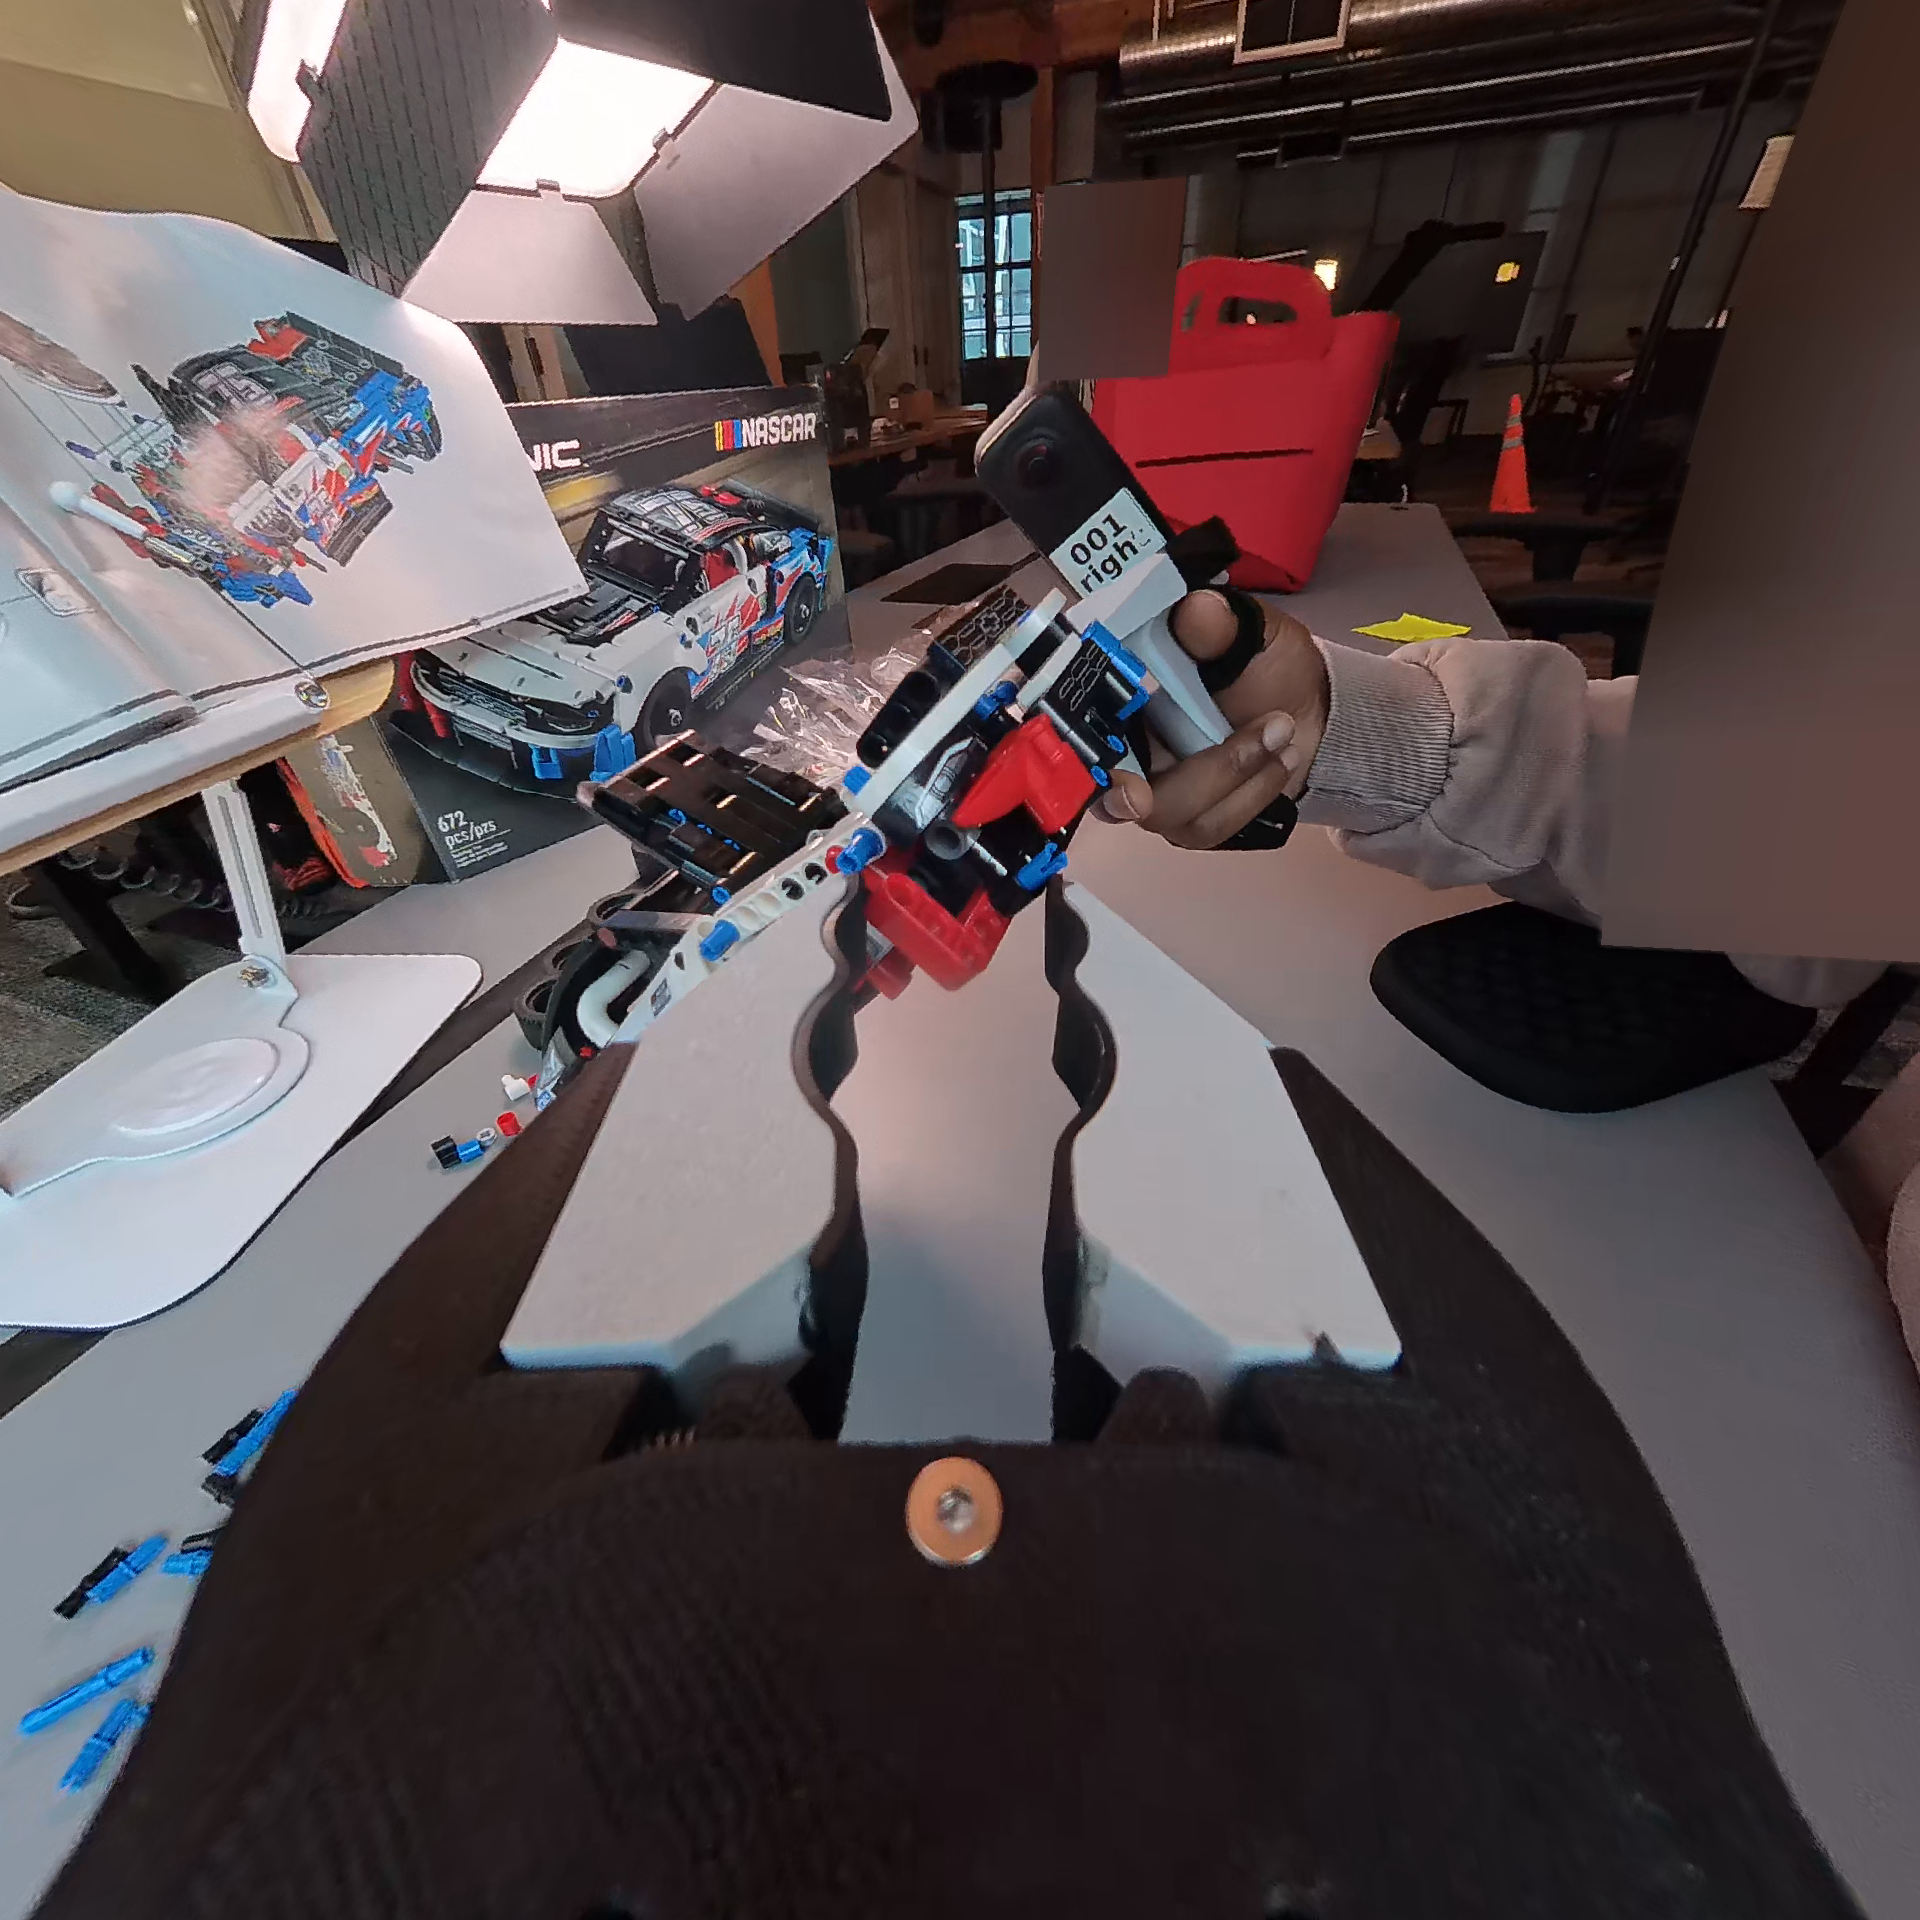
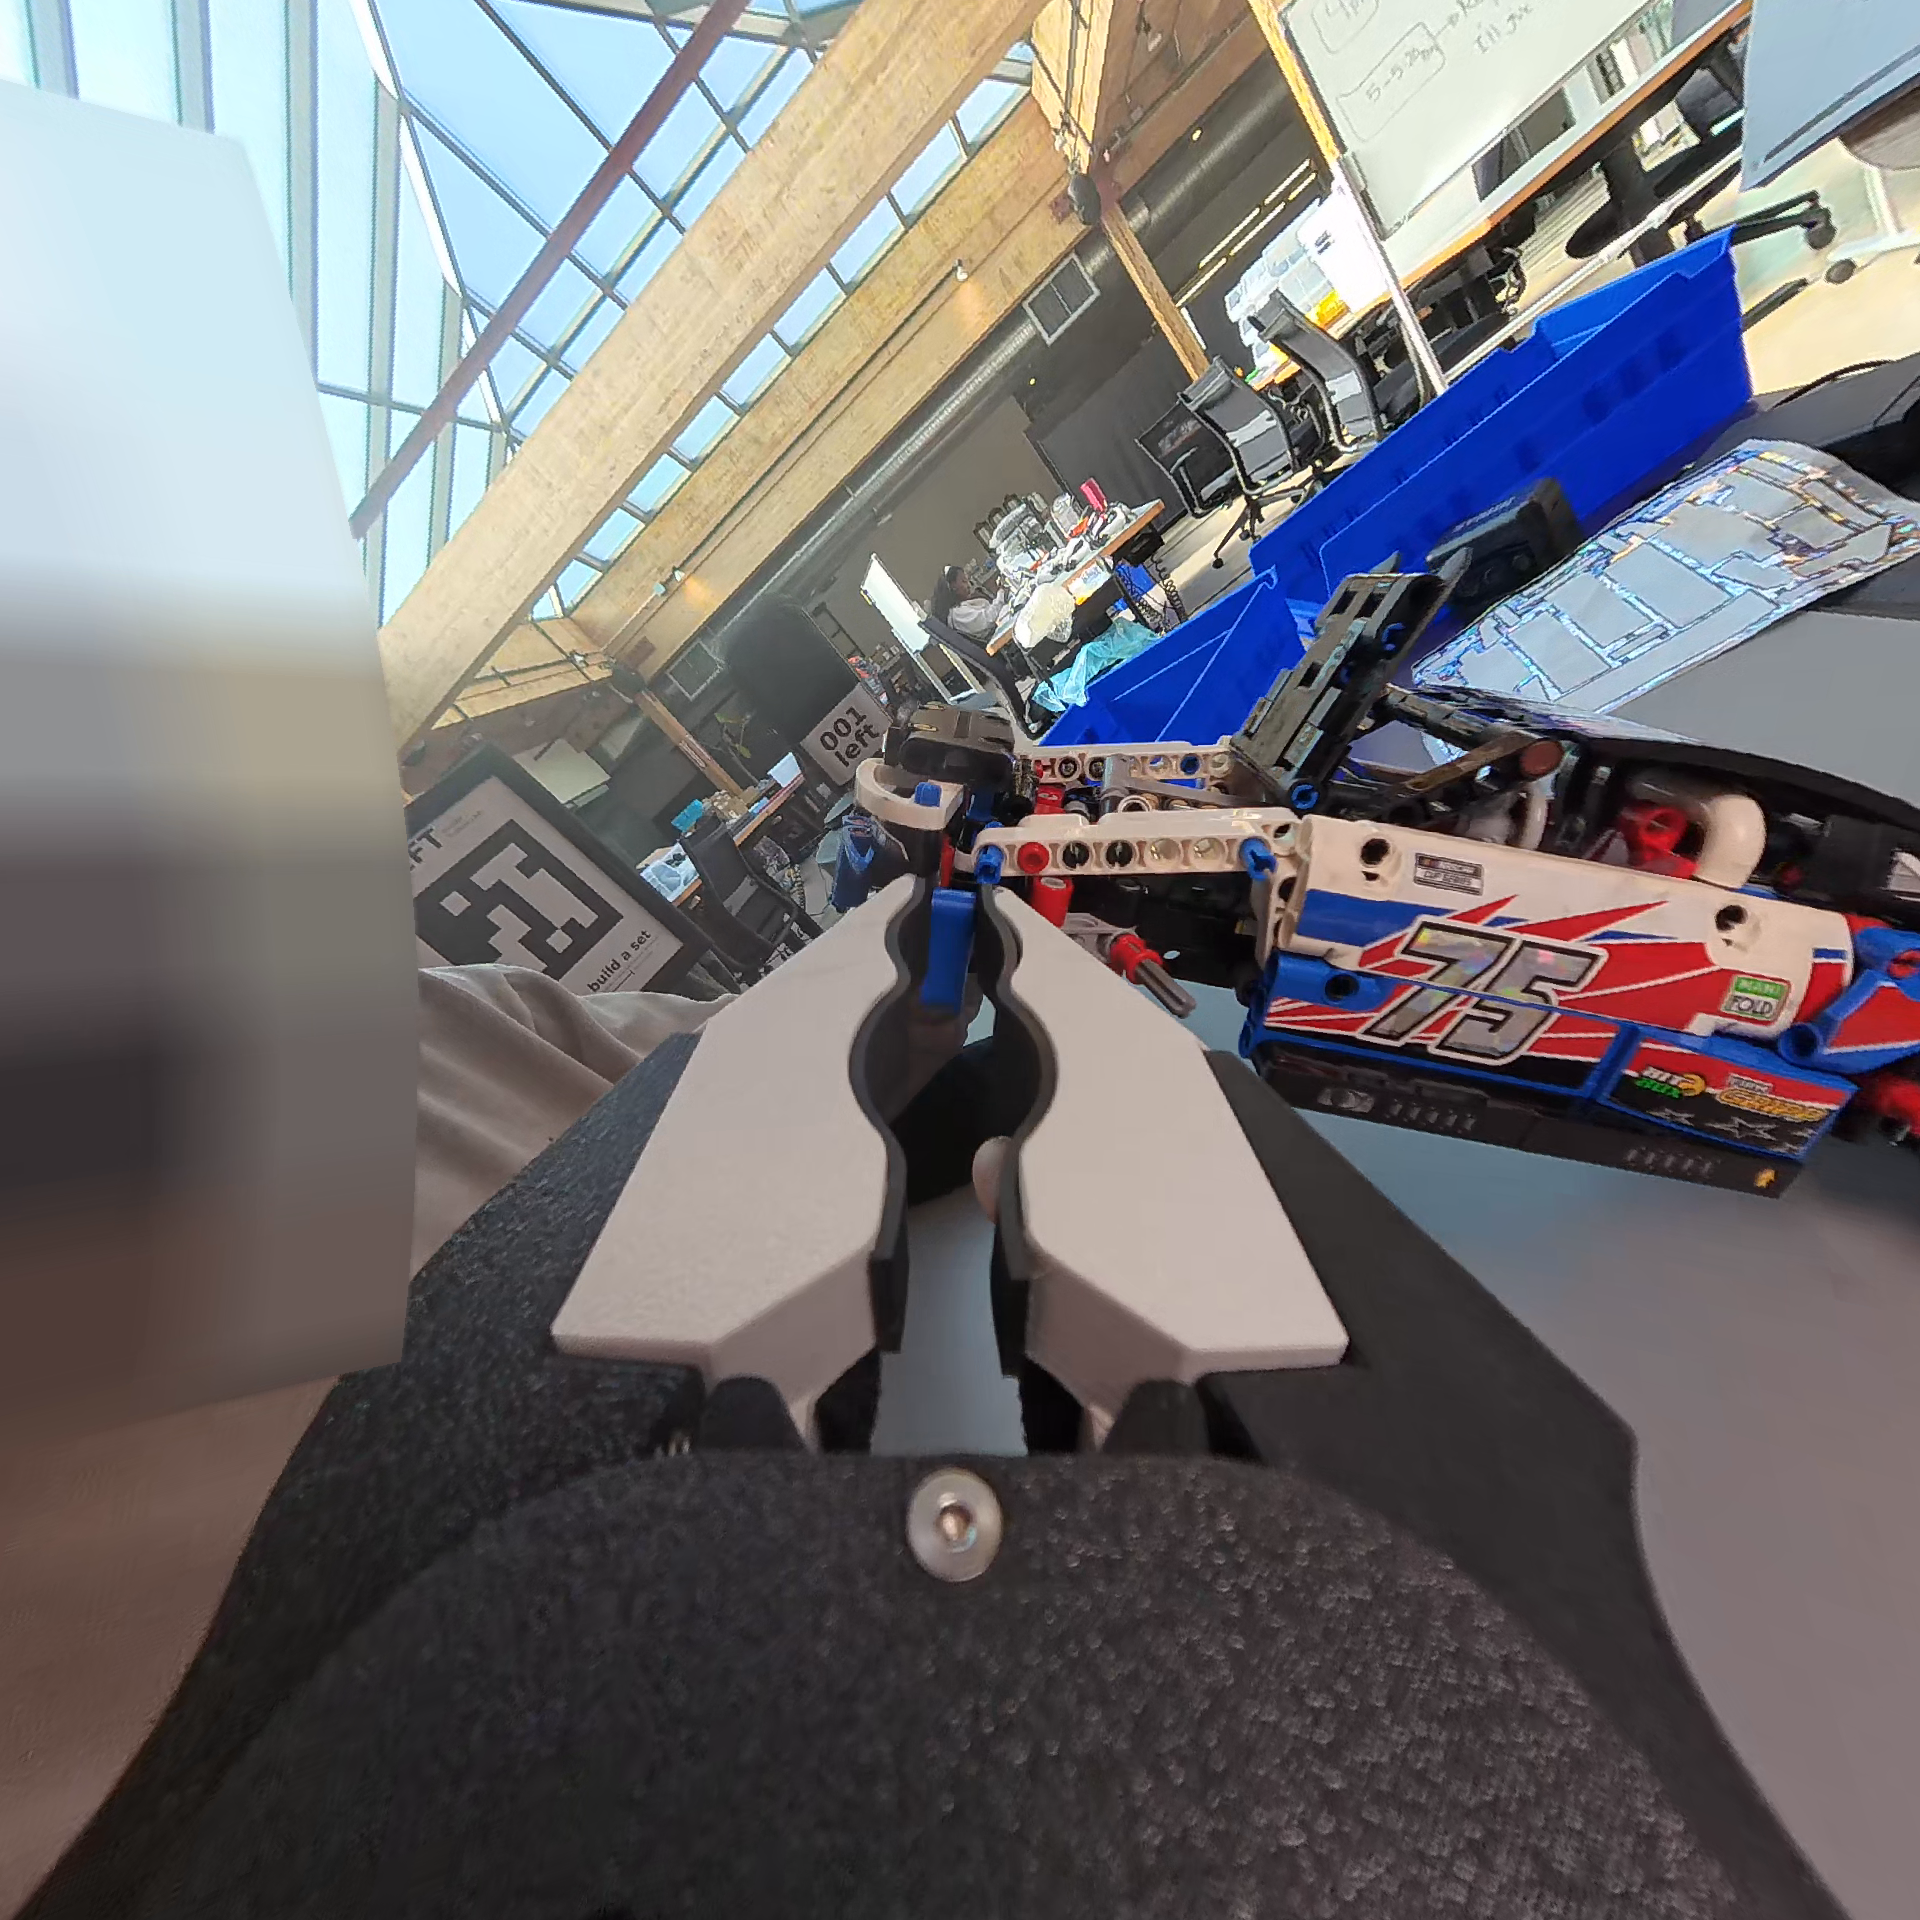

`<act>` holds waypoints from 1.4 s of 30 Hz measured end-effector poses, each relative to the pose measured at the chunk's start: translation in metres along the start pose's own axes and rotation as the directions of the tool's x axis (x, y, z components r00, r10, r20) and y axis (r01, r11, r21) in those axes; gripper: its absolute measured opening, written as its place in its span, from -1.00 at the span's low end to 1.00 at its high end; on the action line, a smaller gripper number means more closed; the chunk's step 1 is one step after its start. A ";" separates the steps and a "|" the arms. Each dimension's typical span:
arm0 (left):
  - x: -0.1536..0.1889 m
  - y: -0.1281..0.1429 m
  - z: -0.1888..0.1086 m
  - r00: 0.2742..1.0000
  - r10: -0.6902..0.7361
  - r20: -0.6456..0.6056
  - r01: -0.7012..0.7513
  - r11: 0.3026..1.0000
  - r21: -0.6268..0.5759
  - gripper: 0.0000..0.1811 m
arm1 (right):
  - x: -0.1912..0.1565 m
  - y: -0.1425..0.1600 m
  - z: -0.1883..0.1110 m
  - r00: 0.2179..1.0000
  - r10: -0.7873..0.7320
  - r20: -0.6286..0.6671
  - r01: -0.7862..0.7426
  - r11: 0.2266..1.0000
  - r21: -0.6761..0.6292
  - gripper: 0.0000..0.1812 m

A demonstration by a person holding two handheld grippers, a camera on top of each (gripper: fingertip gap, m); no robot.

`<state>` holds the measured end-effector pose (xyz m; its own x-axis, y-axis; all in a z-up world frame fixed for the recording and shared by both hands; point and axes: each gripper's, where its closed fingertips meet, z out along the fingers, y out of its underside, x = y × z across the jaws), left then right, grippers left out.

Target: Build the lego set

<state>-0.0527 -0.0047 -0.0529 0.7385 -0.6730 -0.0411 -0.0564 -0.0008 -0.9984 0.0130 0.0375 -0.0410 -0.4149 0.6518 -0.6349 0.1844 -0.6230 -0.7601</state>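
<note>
Both grippers meet at the car model [image 2: 1455, 935], tilted above the table [image 1: 1351, 1195] edge. We should brace it while seating the part squarely. Left gripper [image 1: 951, 925], part open, grips the model's red end [image 1: 935, 935]. Right gripper [image 2: 951, 935], nearly closed, pinches a blue piece [image 2: 948, 951].

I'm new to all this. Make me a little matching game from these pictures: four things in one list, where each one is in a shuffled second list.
Things:
1. small blue lego piece
2. red felt tote bag
3. loose blue pins
4. open instruction booklet

Places:
A. propped on a white stand
B. pinched in the right hand-held gripper
C. scattered on the grey table
D. standing at the table's far end

Pairs: 1-B, 2-D, 3-C, 4-A
</note>
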 end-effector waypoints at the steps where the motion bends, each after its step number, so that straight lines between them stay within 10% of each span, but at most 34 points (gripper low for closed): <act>1: -0.001 0.000 -0.001 1.000 -0.004 -0.002 0.004 1.000 0.006 -0.65 | 0.000 -0.001 0.002 1.000 -0.003 -0.004 0.003 1.000 0.003 -0.96; 32: -0.008 0.016 -0.041 0.988 -0.074 -0.139 0.094 0.986 0.139 -0.65 | -0.010 0.017 0.044 0.990 -0.121 -0.071 0.123 0.992 0.021 -0.95; 42: 0.023 0.067 -0.024 0.987 0.106 -0.119 -0.116 0.990 -0.080 -0.66 | 0.009 0.074 0.008 0.953 -0.281 -0.112 0.263 0.952 -0.153 -0.96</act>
<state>-0.0552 -0.0379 -0.1193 0.6428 -0.7527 -0.1419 -0.1951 0.0183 -0.9806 0.0154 -0.0059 -0.1016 -0.3471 0.8451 -0.4066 0.2031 -0.3555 -0.9123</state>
